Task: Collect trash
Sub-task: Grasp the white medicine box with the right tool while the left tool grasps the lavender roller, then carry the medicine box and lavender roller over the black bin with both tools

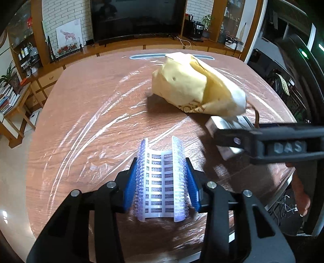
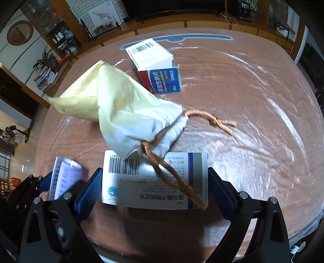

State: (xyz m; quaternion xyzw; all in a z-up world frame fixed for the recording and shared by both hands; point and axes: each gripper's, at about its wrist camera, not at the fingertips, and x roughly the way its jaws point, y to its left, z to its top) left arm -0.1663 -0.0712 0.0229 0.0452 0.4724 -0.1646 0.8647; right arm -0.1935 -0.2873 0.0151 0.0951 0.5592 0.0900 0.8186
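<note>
Trash sits in both grippers over a wooden table. The left gripper (image 1: 162, 178) clamps a curved, silvery blister strip (image 1: 161, 180), its ribbed foil edges pressed between blue textured pads (image 1: 129, 186). The right gripper (image 2: 155, 182) squeezes a flat white medicine box (image 2: 141, 182), printed with a barcode and Chinese lettering, between its own blue pads. A knotted tan cord (image 2: 172, 178) drapes across that box; it runs from a crumpled pale-yellow paper bag (image 1: 194, 85) lying on its side just beyond, its white mouth toward the right gripper. A second cord handle (image 2: 210, 120) trails from the bag onto the tabletop. Farther back, beside the bag, rests a second carton (image 2: 156, 66), white on top with a red-and-blue face, one end flap open. The table (image 1: 85, 113) is reddish wood grain under wrinkled, glossy clear plastic film. Behind it stand a dark television (image 1: 137, 18), a white brick wall, a deer picture (image 1: 68, 34) and wooden shelving.
</note>
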